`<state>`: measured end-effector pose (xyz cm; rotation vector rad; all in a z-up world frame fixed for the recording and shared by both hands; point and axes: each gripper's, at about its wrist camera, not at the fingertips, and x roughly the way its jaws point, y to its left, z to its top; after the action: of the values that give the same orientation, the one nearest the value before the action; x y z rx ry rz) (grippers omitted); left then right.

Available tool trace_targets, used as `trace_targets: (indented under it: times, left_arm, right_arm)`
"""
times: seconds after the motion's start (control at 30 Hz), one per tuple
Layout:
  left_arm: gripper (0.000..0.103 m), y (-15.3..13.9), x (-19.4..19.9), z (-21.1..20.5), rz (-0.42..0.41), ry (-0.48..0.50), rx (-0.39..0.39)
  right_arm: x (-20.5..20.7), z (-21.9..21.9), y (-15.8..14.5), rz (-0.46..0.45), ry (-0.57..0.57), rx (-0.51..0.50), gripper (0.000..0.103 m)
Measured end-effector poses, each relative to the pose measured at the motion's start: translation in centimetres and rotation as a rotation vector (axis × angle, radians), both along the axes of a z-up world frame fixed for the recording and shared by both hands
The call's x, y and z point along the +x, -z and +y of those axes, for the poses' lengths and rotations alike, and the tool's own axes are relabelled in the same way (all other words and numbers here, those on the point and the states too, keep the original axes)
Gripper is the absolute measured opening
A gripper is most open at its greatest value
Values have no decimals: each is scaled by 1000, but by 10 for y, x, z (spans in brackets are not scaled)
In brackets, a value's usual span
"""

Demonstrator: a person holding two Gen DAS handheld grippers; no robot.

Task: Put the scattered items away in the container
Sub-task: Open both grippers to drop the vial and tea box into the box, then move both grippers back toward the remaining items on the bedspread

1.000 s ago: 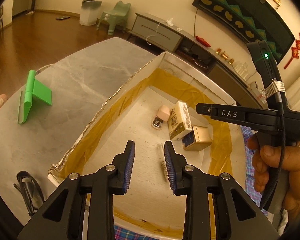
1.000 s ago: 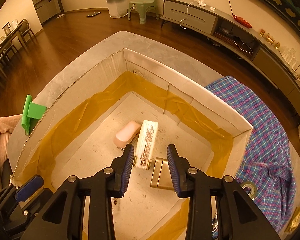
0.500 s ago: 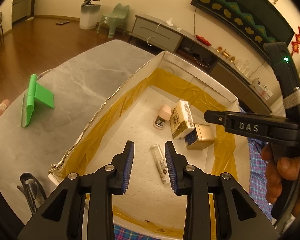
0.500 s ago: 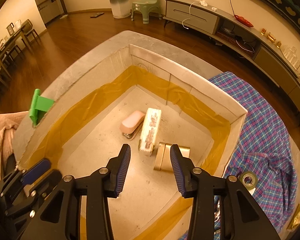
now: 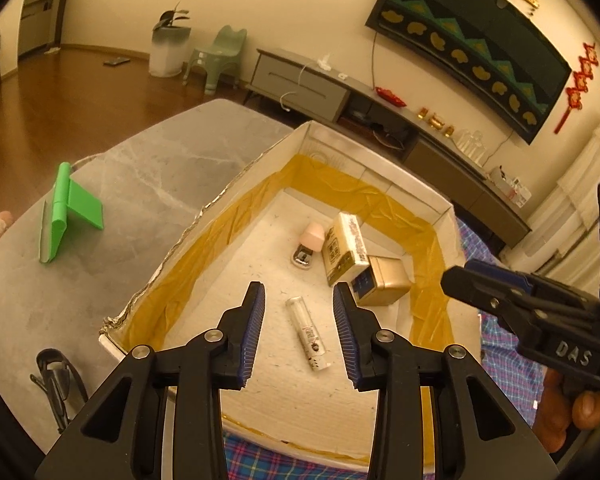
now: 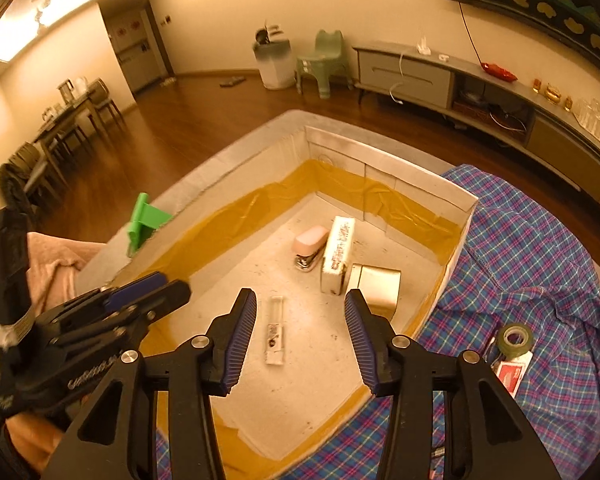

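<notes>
An open cardboard box (image 5: 204, 216) lined with yellow tape holds a pink stapler (image 5: 310, 240), a white carton (image 5: 342, 248), a gold box (image 5: 384, 284) and a clear tube (image 5: 306, 332) lying flat. My left gripper (image 5: 299, 296) hangs over the tube; its jaws are opening, with nothing between the pads. Over the box's near side, my right gripper (image 6: 300, 298) is also opening, with nothing in it. The tube (image 6: 275, 328) lies on the floor below it. A green stand (image 5: 70, 210) sits outside on the grey table (image 5: 140, 160).
A plaid cloth (image 6: 540, 260) lies right of the box (image 6: 420, 176) and carries a tape roll (image 6: 514, 338) and a red card (image 6: 514, 374). A black strapped object (image 5: 56, 380) rests at the table's near left. A hand holds each gripper handle.
Both pairs of jaws have widened. The right gripper has drawn back and up from the box, so the tape roll has come into its view. The tube now shows whole below the left jaws.
</notes>
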<state>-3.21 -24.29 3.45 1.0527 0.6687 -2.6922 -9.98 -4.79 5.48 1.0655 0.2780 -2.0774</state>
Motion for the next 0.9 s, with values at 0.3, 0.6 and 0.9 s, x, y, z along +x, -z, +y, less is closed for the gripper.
trace_targets:
  times: [0.3,0.6,0.9]
  left_arm:
    - [38,-32,32,39,192,90,-127]
    - [38,-52,69,116,376,335,-277]
    - [38,-31,68,182,302,593,-161]
  right_arm:
    - [47,70,-10,52,-52,-201,48]
    - [68,152,4,116,28,-231,48]
    - [43,200,79,-22,188,-90,48]
